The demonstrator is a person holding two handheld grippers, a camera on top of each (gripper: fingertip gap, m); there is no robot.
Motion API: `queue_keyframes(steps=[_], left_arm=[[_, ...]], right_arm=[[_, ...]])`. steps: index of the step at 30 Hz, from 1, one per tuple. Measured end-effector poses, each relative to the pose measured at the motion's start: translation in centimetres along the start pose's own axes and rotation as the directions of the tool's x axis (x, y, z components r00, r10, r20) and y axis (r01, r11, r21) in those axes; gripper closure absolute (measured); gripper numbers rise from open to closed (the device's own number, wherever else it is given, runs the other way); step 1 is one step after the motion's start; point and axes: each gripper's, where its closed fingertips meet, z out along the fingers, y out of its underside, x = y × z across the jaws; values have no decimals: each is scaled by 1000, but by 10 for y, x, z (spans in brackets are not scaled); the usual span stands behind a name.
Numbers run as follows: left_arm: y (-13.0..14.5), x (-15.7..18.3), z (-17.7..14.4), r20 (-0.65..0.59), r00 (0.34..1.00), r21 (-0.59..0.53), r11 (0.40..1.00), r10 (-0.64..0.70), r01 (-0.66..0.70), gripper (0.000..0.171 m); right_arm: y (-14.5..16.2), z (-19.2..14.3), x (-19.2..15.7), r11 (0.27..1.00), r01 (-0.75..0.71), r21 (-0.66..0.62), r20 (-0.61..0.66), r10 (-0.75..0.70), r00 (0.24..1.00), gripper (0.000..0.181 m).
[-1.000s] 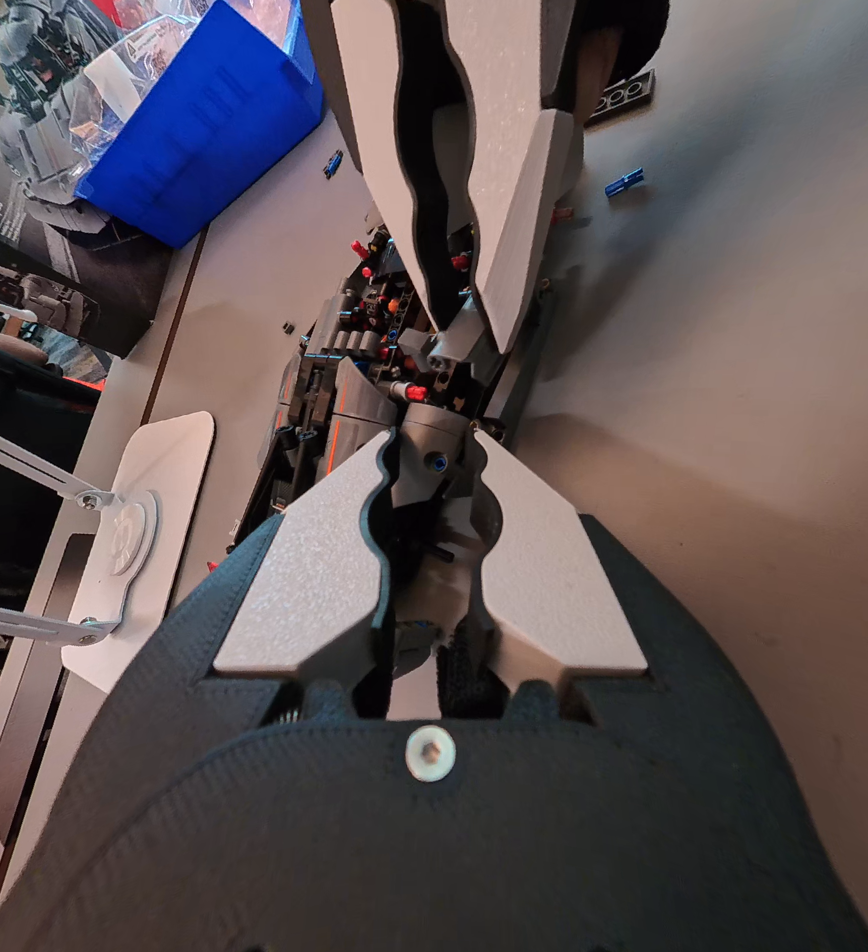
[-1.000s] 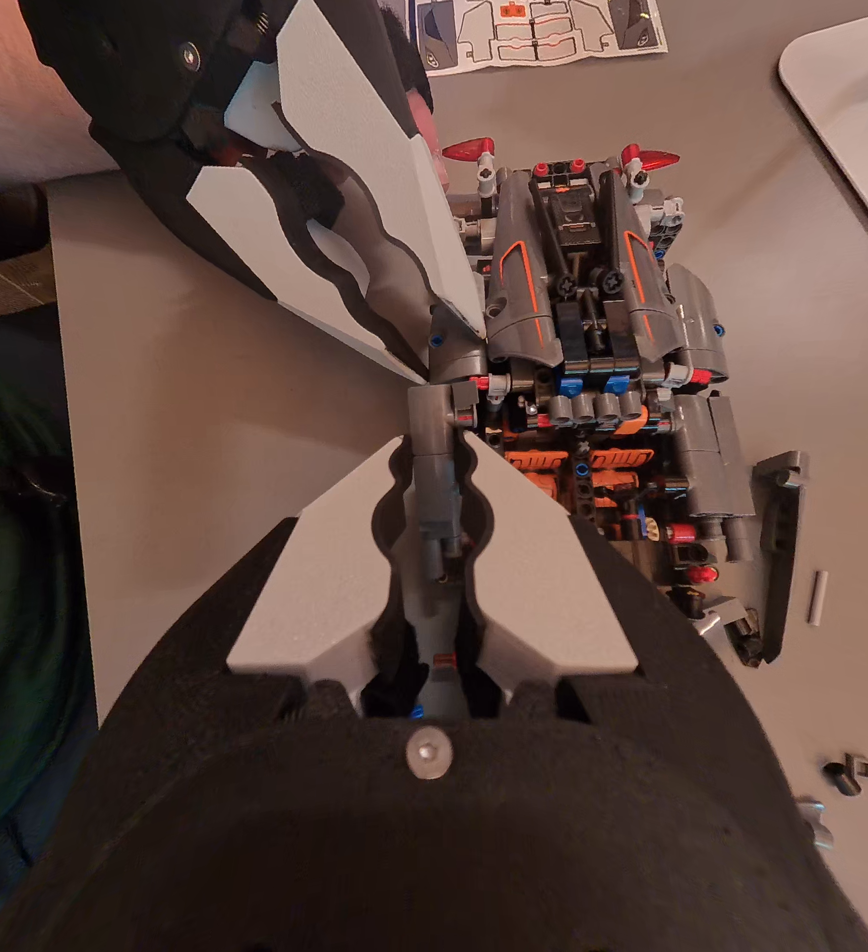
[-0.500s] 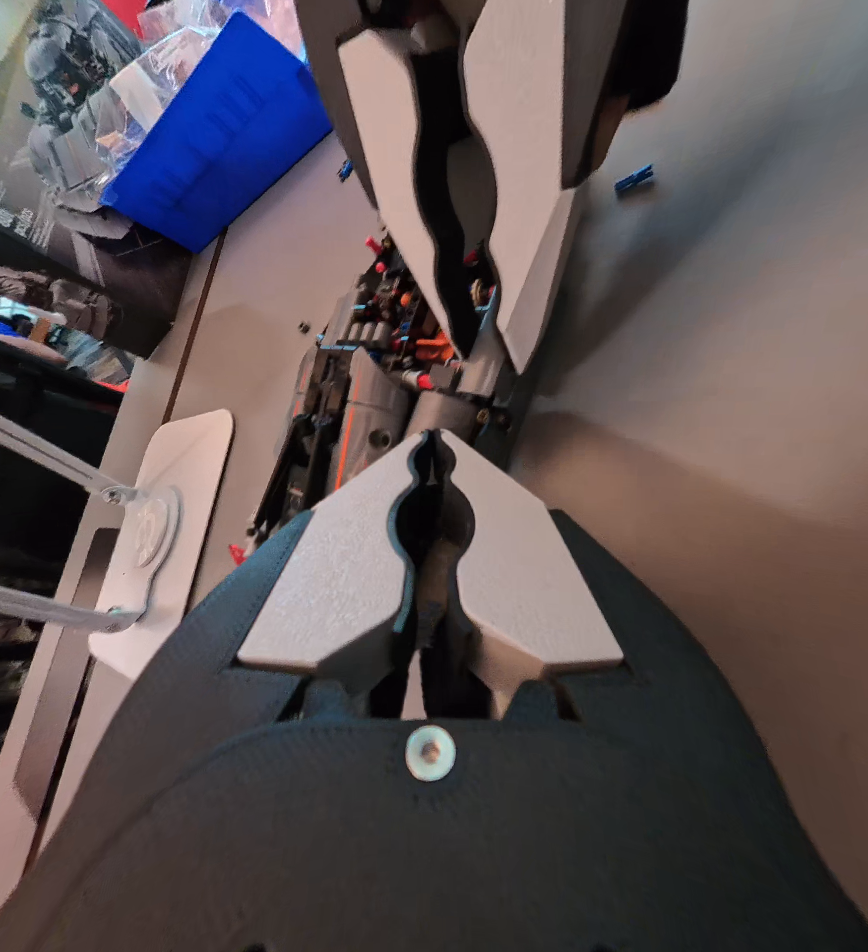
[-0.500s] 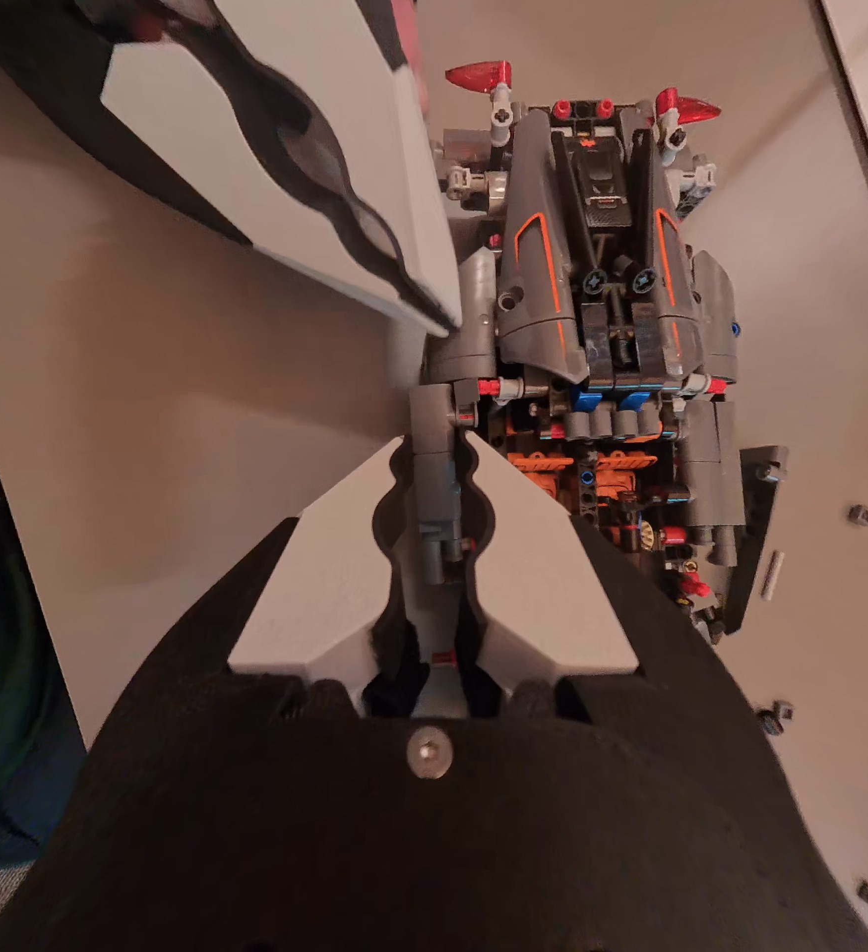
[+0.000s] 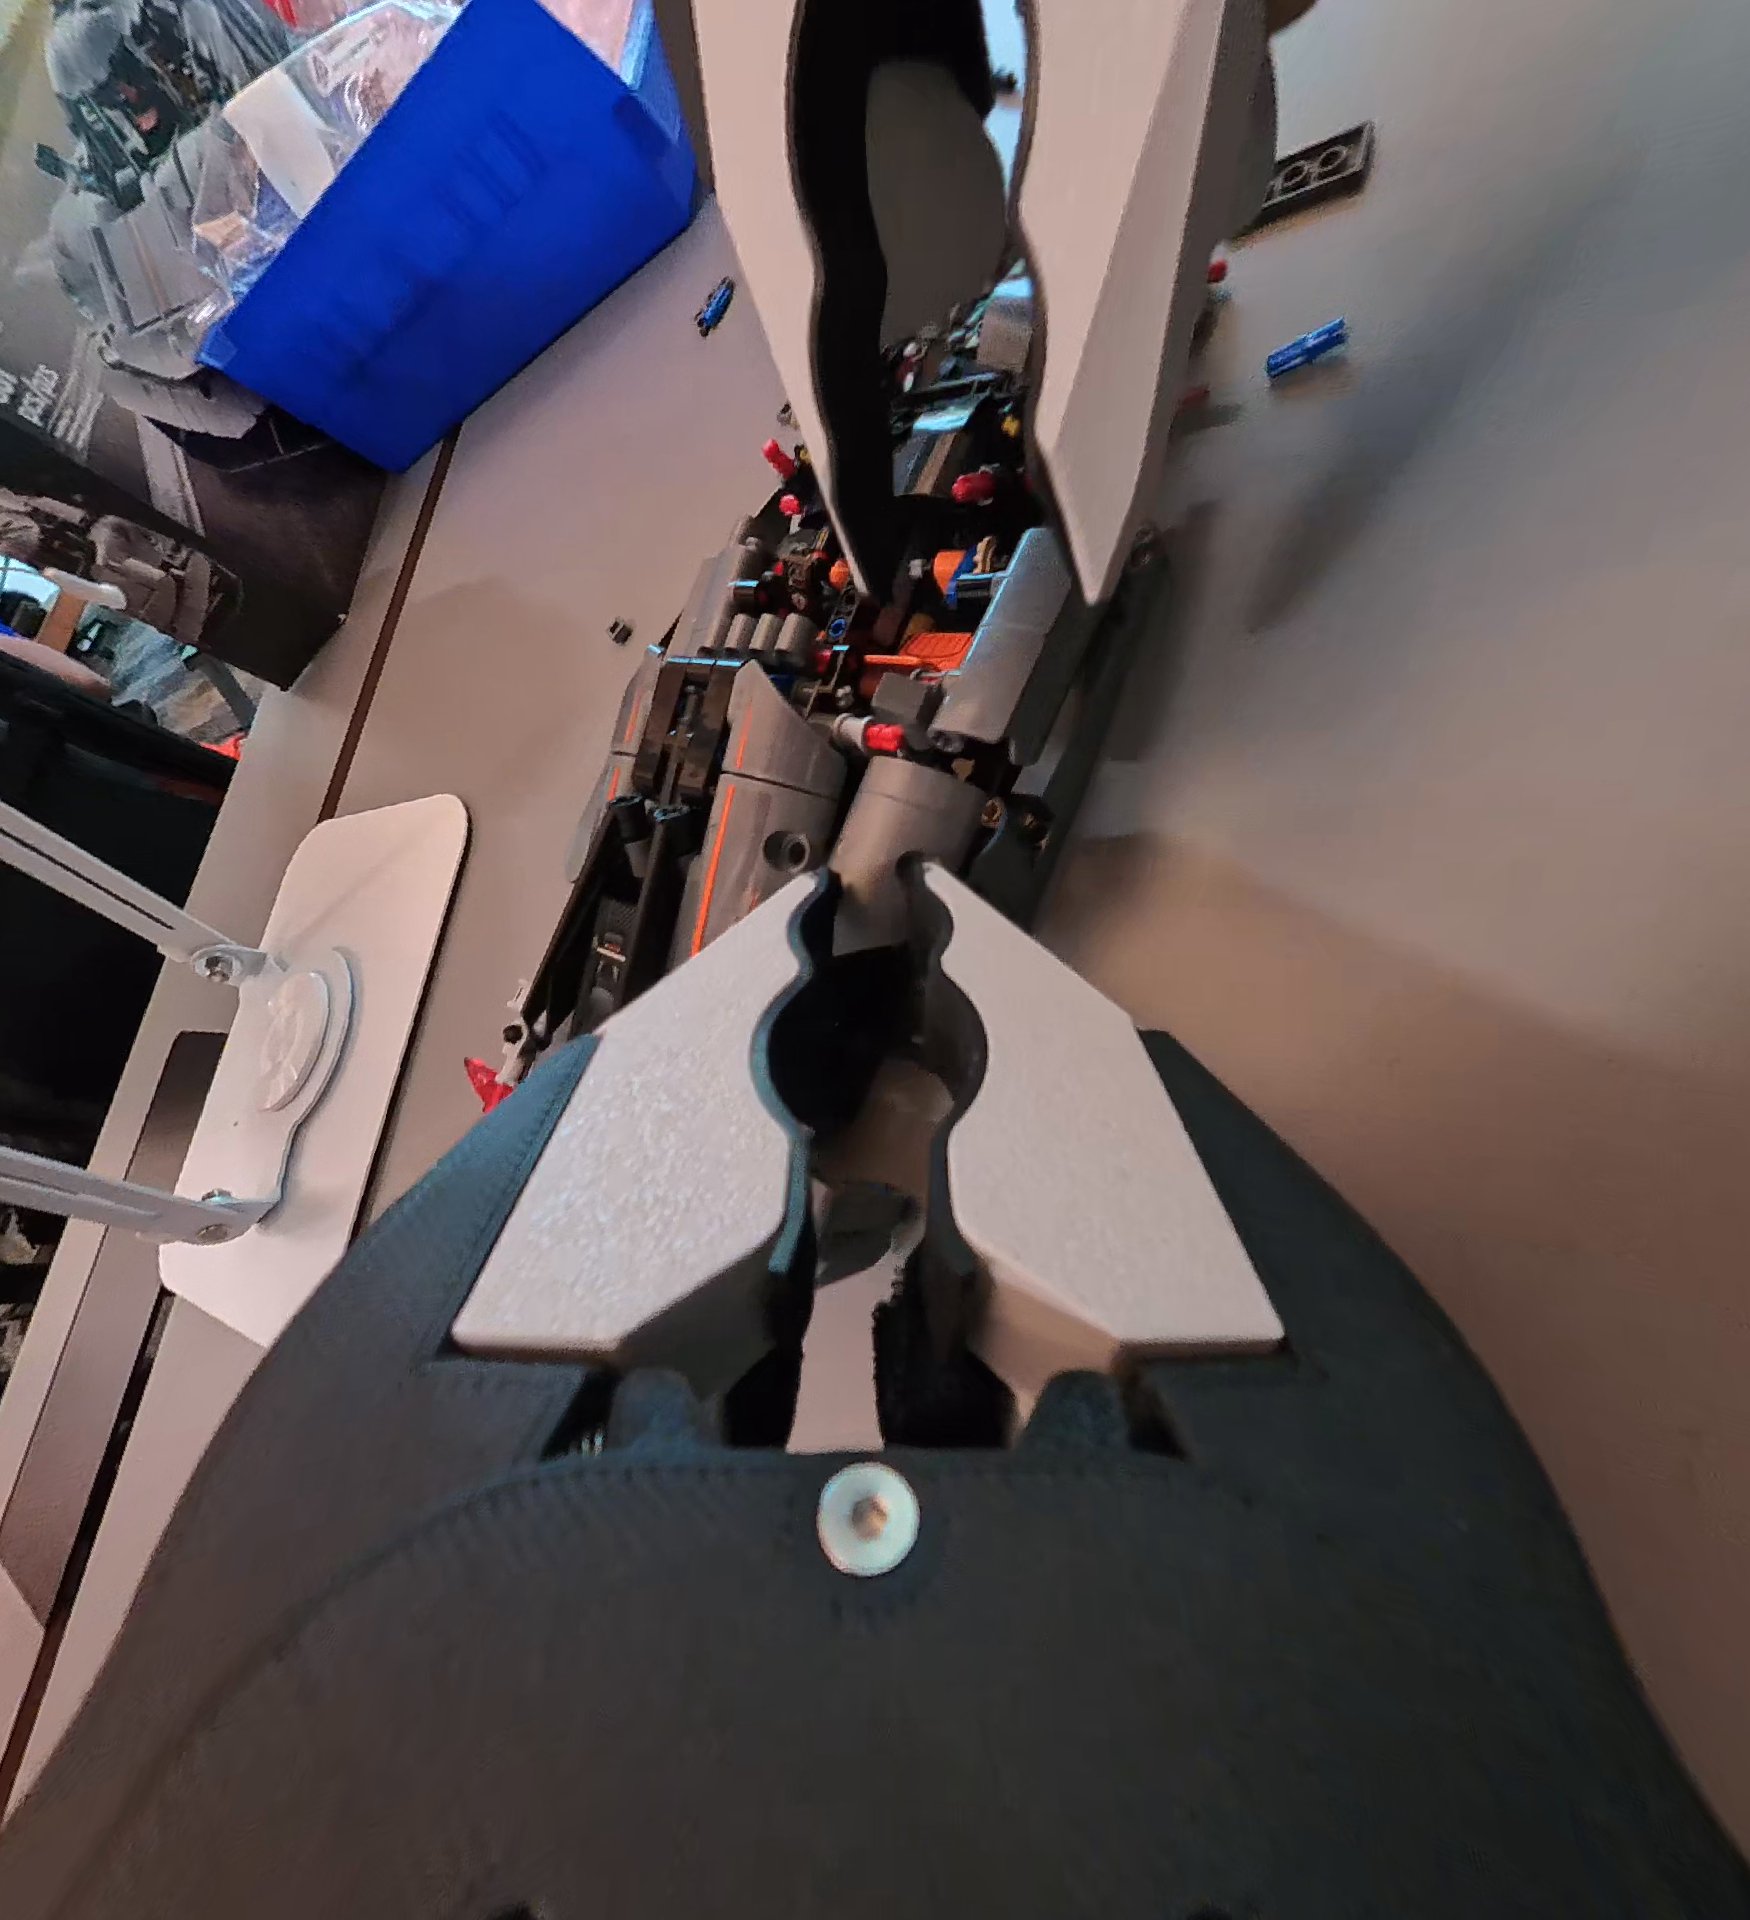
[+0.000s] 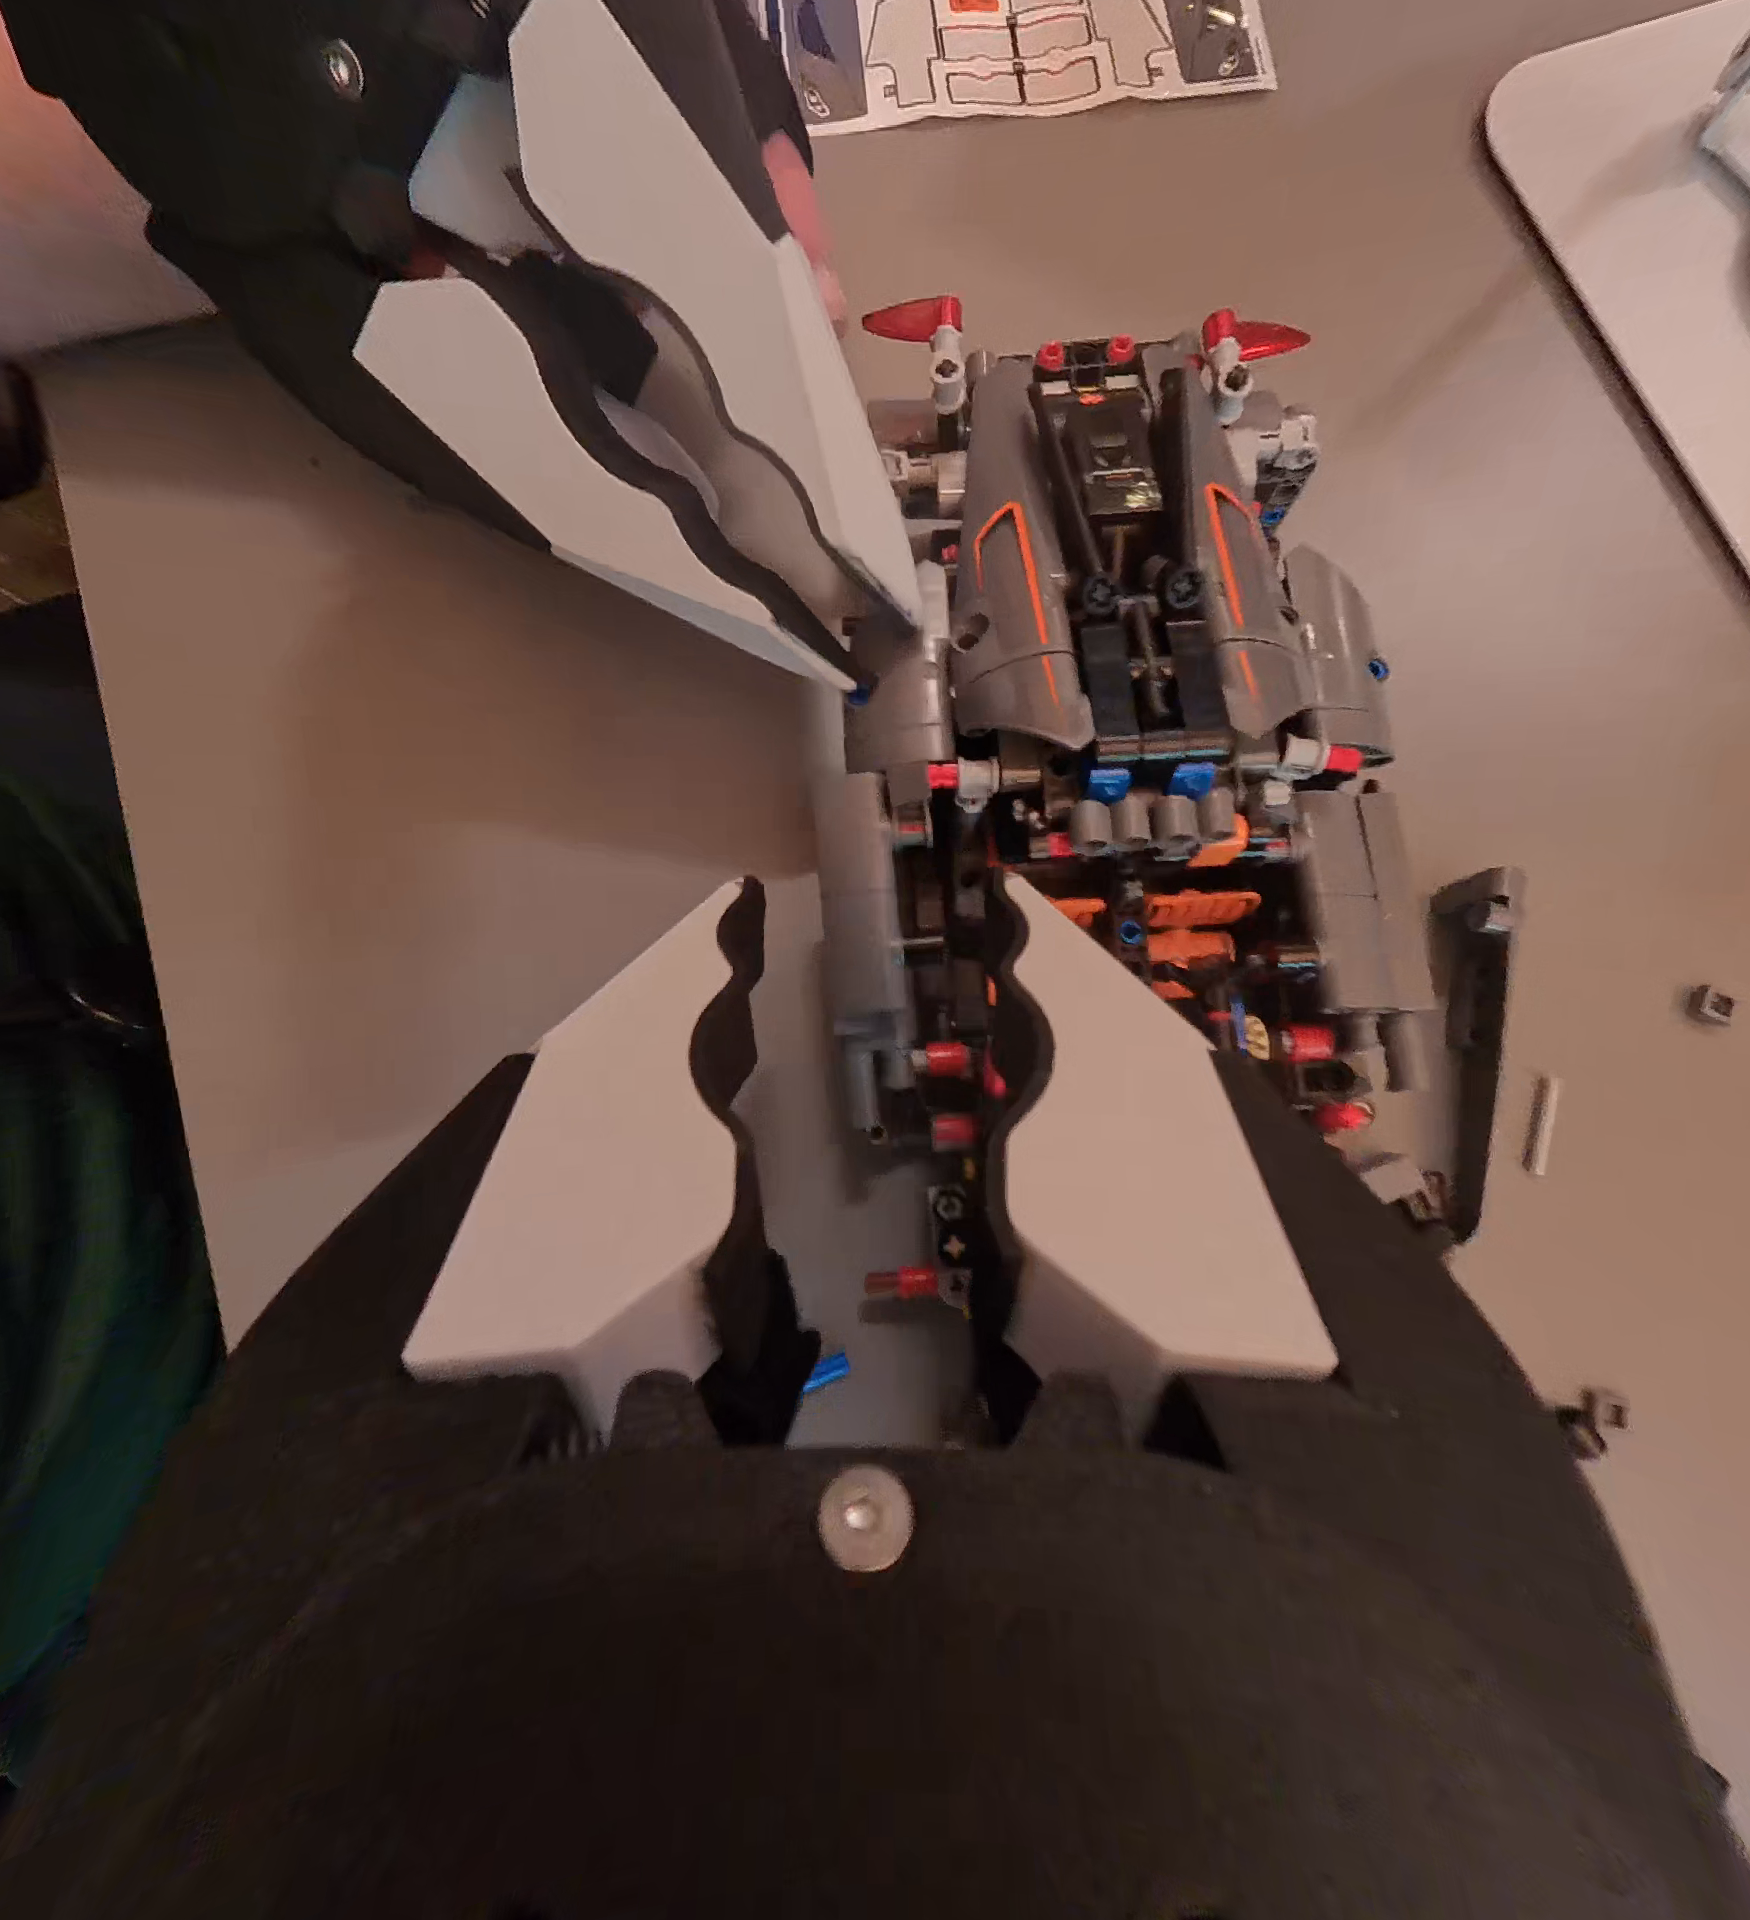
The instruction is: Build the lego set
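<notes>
The grey, black and orange Lego vehicle lies on the grey table; it also shows in the left wrist view. My right gripper is open, its jaws either side of the grey side piece on the model's left flank, not touching it. It shows from the front in the left wrist view. My left gripper is shut on the narrow end of the model's grey curved side panel. In the right wrist view it comes in from the upper left.
A blue bin and the set's box stand at the back left. A white stand base is at the right and a sticker sheet beyond the model. A dark panel, white axle and blue pin lie loose. Some 5 cm of space lies between my two pairs of fingers.
My right gripper has opened and let go of the grey side piece, which stays on the model. My left gripper has narrowed and shifted along the curved panel to its end.
</notes>
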Motion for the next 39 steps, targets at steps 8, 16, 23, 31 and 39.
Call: queue_keyframes(steps=[8,16,23,31,39], left_arm=[[5,-3,-3,12,994,-64,992,-108,109,151],[-14,13,-2,31,926,-61,924,-376,378,145],[-21,32,8,69,834,-74,831,-547,551,136],[-29,39,18,108,828,-91,824,-550,559,132],[-29,37,19,142,818,-102,813,-558,573,137]], right_arm=[[6,-37,46,984,-89,155,-22,94,995,138],[9,-36,88,986,-109,128,-32,114,993,135],[36,-28,102,983,-180,25,44,179,983,136],[49,-28,97,974,-222,48,105,216,971,141],[54,-28,100,956,-288,61,154,276,949,142]])
